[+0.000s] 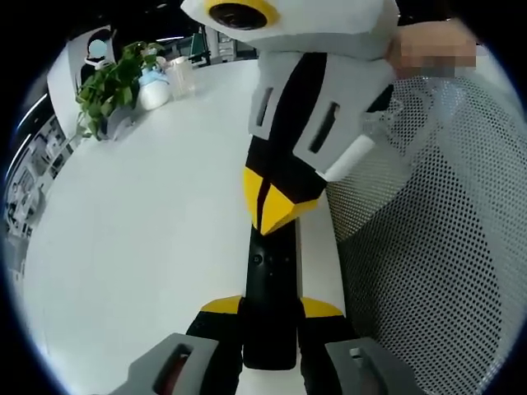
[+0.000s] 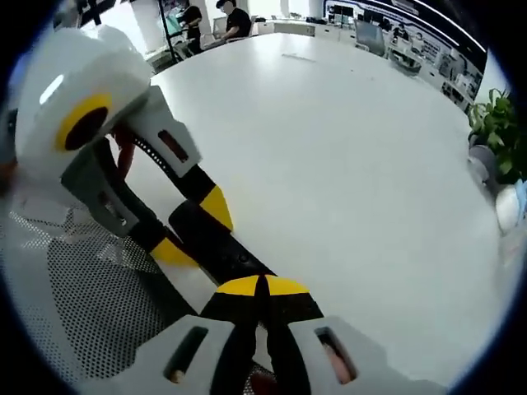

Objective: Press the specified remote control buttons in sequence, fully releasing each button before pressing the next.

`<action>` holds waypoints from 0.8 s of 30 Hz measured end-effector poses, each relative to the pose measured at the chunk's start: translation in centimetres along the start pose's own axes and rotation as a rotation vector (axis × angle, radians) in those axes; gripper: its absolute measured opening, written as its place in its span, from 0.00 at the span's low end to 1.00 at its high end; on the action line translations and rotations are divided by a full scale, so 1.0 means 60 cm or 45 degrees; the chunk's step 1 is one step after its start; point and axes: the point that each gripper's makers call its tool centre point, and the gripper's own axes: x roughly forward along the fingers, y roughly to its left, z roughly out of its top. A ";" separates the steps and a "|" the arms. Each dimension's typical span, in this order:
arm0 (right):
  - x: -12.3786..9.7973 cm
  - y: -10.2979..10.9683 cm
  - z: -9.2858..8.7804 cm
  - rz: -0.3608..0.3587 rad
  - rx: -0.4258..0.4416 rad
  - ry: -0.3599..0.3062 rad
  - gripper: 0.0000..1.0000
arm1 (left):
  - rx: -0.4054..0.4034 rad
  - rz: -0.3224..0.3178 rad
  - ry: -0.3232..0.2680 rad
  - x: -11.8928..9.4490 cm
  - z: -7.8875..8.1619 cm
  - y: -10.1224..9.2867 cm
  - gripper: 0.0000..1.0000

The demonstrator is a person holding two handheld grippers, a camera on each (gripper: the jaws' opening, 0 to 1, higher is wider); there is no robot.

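Observation:
A slim black remote control [image 1: 272, 263] lies lengthwise between the yellow-tipped jaws of my left gripper [image 1: 270, 309], which is shut on its near end above the white table [image 1: 148, 230]. My right gripper [image 1: 276, 206] comes down from the top of the left gripper view, its jaws shut into one yellow point that rests on the remote's button face. In the right gripper view my right gripper [image 2: 263, 286] is shut, its tip against the remote control [image 2: 221, 244]. There the left gripper [image 2: 195, 229] clamps the remote from both sides.
A leafy plant [image 1: 111, 86], a white pot [image 1: 154, 89] and a clear cup [image 1: 181, 76] stand at the table's far edge. A white mesh chair [image 1: 445, 247] is close on the right, by the table edge. People [image 2: 235, 16] sit at desks far behind.

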 end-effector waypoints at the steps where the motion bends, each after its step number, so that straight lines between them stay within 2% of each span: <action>1: 0.000 0.000 0.001 -0.002 -0.005 -0.004 0.00 | -0.001 0.000 0.000 0.000 0.000 0.000 0.25; 4: 0.001 0.002 0.001 0.001 -0.010 -0.003 0.00 | -0.004 0.001 -0.003 0.001 0.000 0.000 0.25; 16: 0.004 0.005 0.002 -0.064 -0.199 0.006 0.00 | -0.010 0.003 -0.004 0.001 0.001 0.001 0.25; 24: 0.004 0.001 0.002 -0.050 -0.159 -0.015 0.00 | -0.009 0.002 -0.002 0.002 0.001 0.001 0.25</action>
